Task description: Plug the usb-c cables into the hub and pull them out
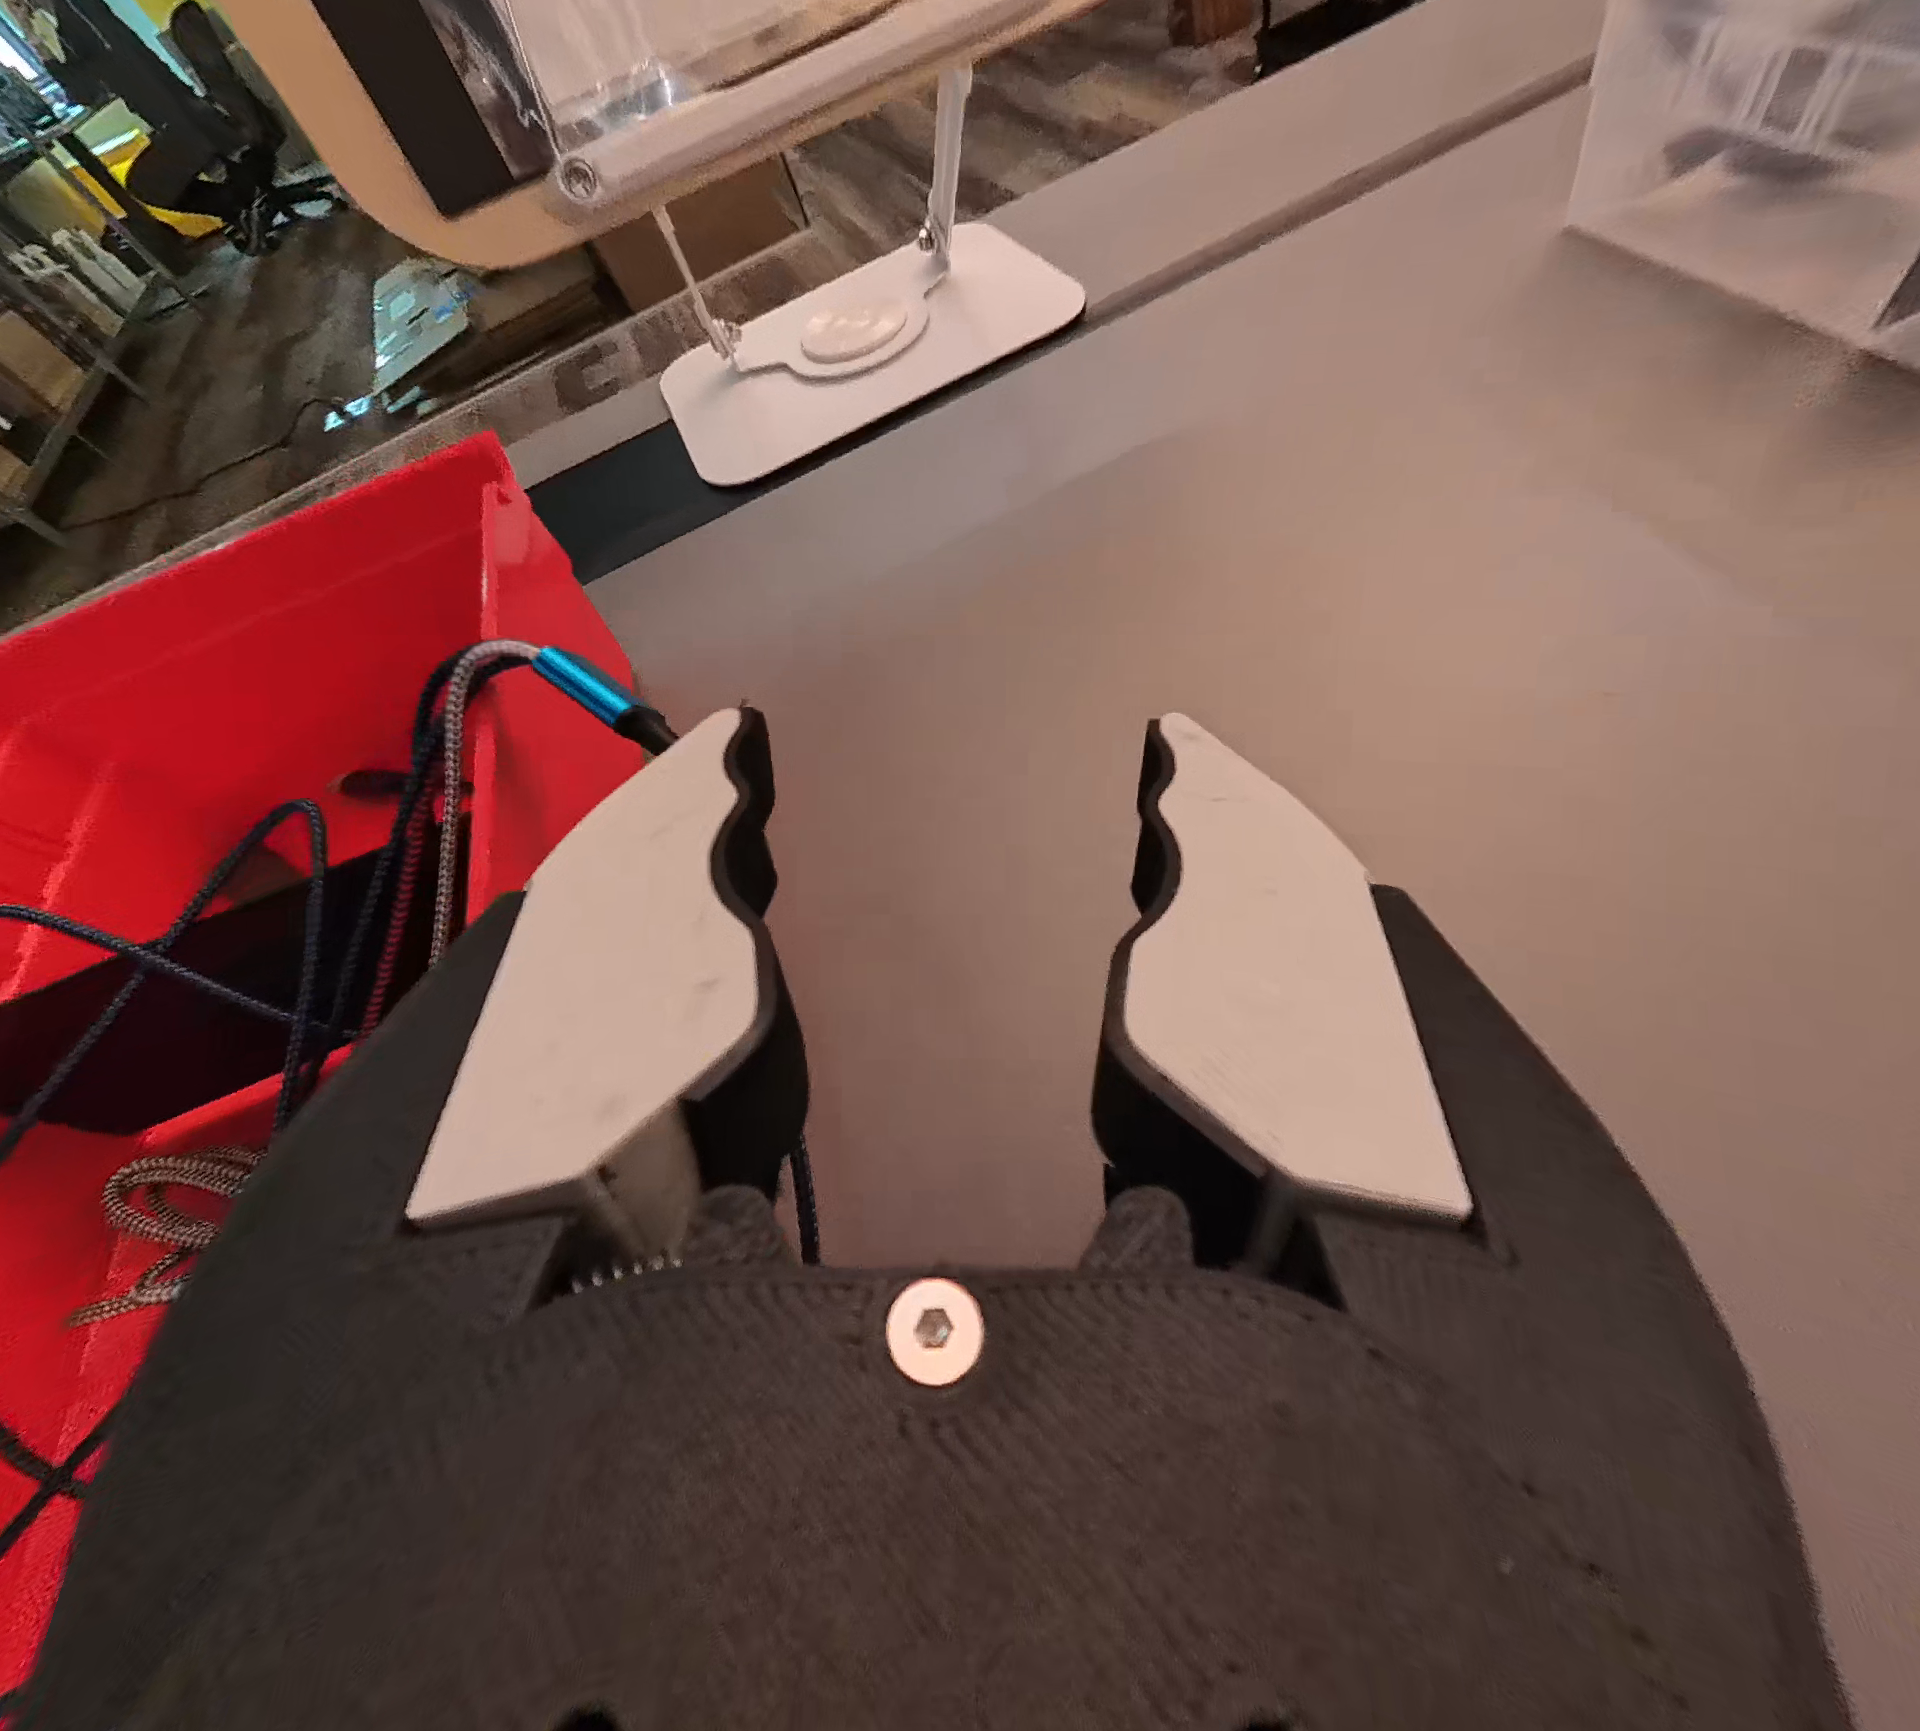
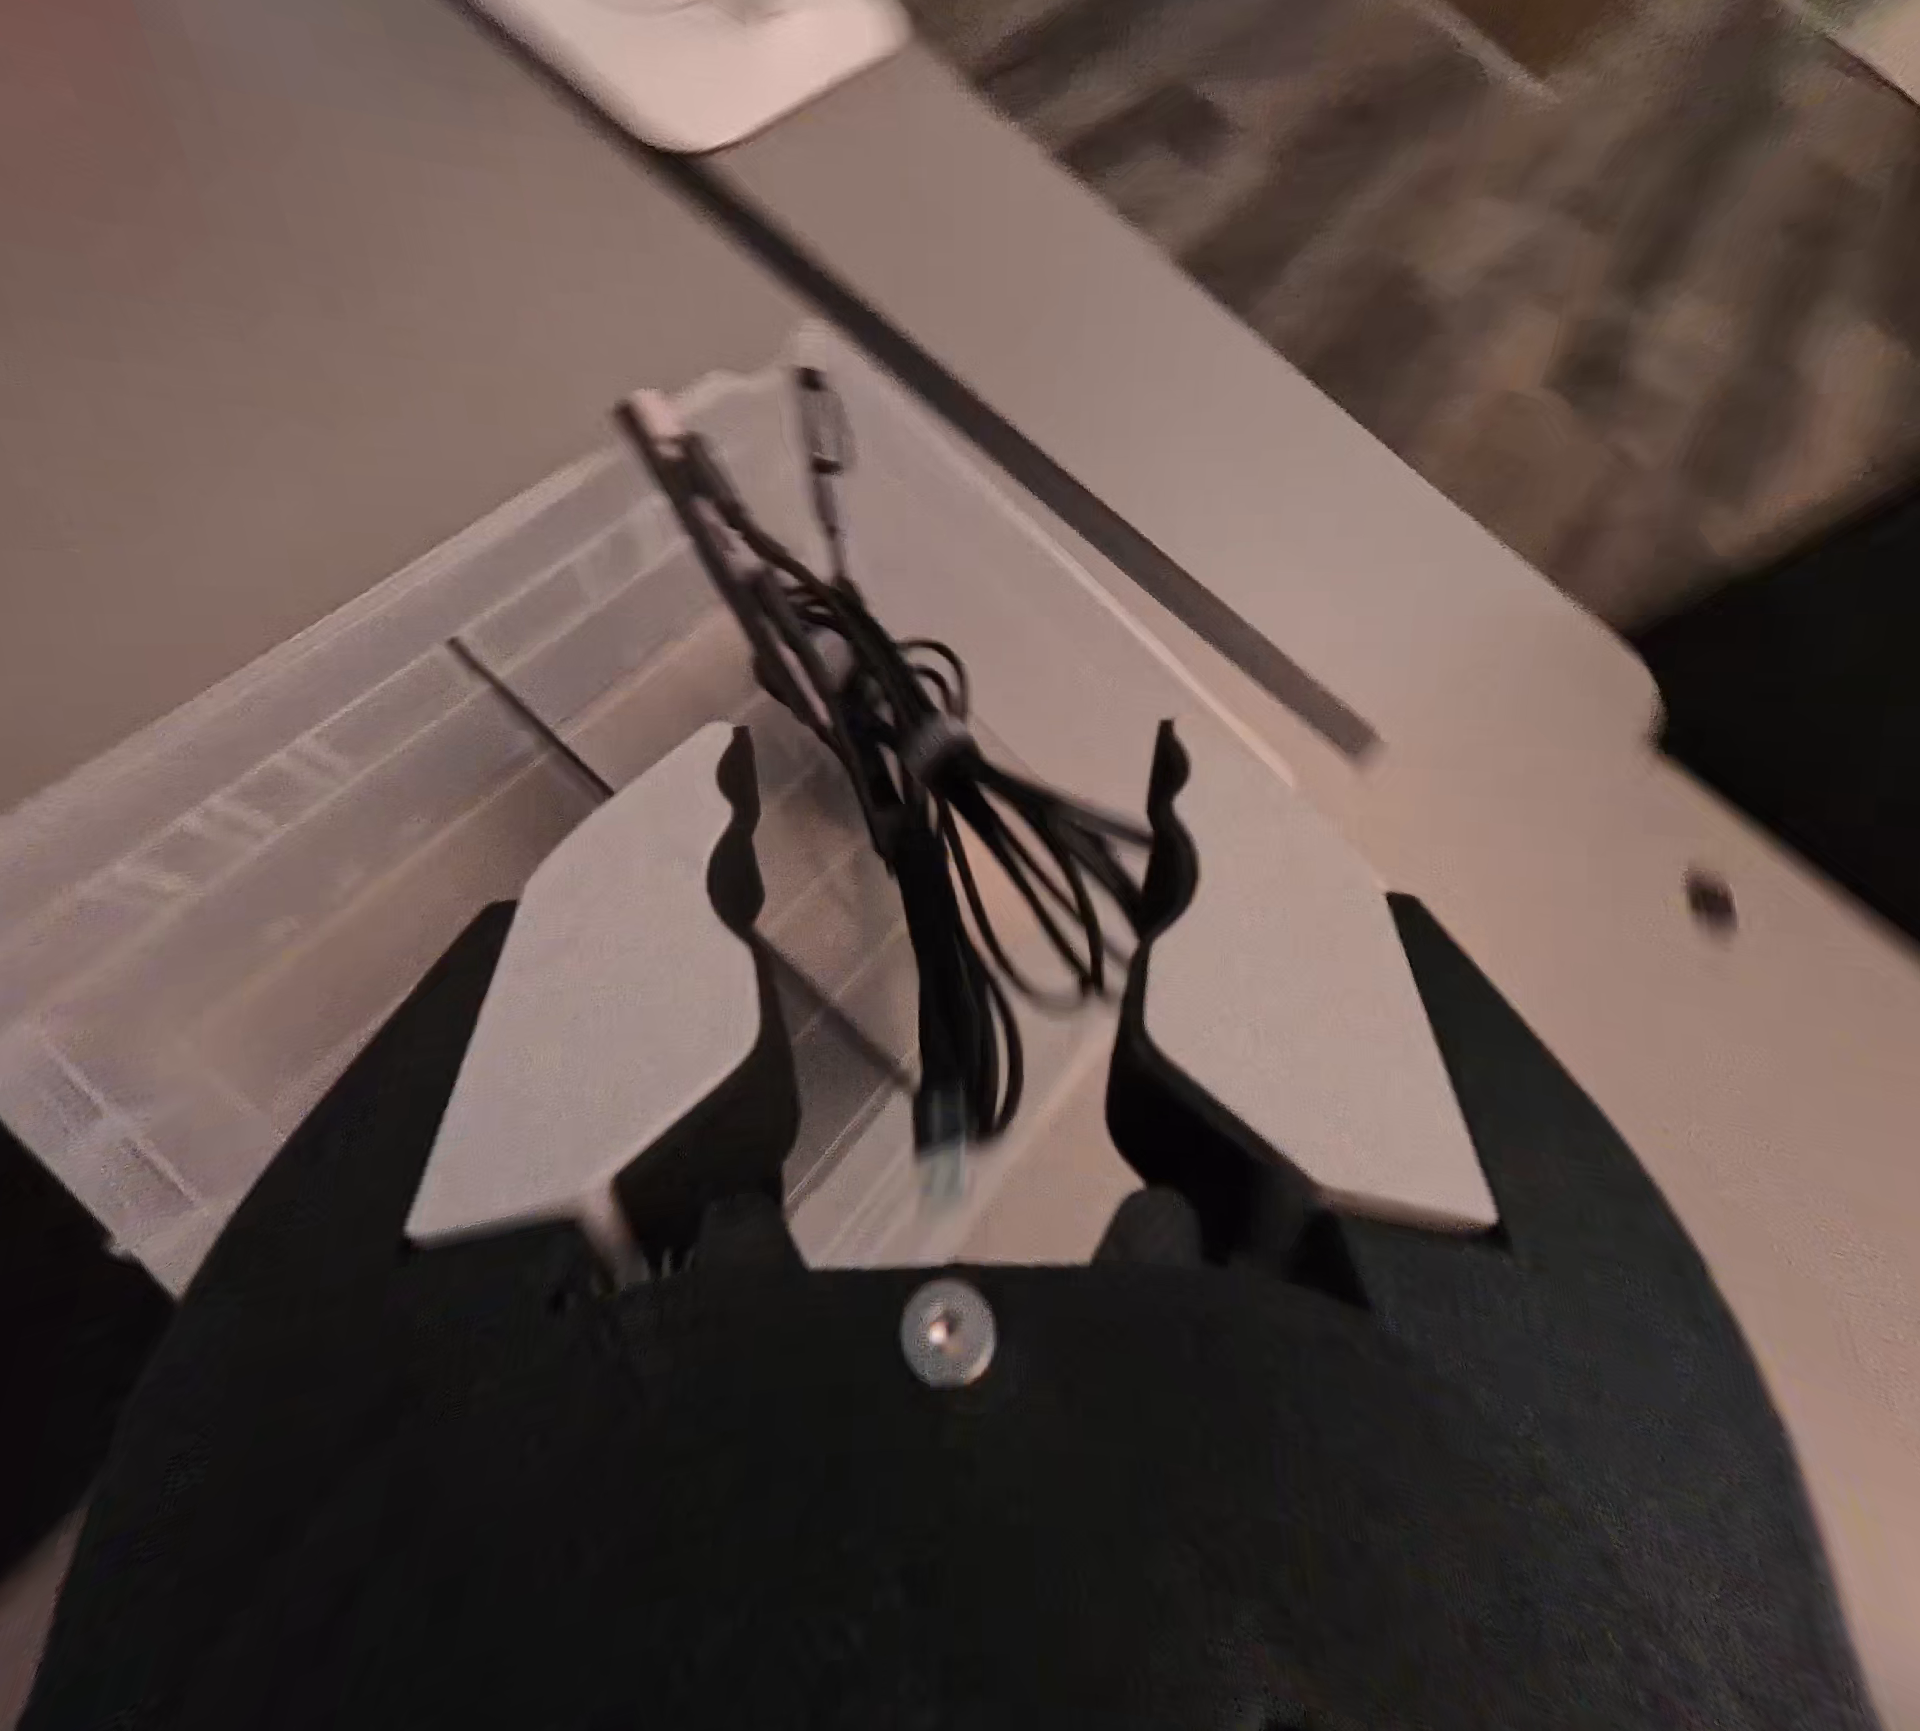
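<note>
Left wrist view: one red bin (image 1: 239, 746) at the left on the grey table (image 1: 1299, 642), holding several braided cables (image 1: 416, 829), count unclear; one has a blue plug (image 1: 587, 694). Left gripper (image 1: 956, 725) spread wide, empty, touching nothing; the blue plug sits just beside its left fingertip. One white stand (image 1: 883, 351) farther back.

Right wrist view, blurred: one clear bin (image 2: 312, 798) with one tied black cable bundle (image 2: 935, 798). Right gripper (image 2: 951, 736) wide apart, empty; bundle lies between and below its fingers.

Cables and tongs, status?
Left tongs open, empty, beside red bin of braided cables. Right tongs open over bundled black cable. Hub not visible.
</note>
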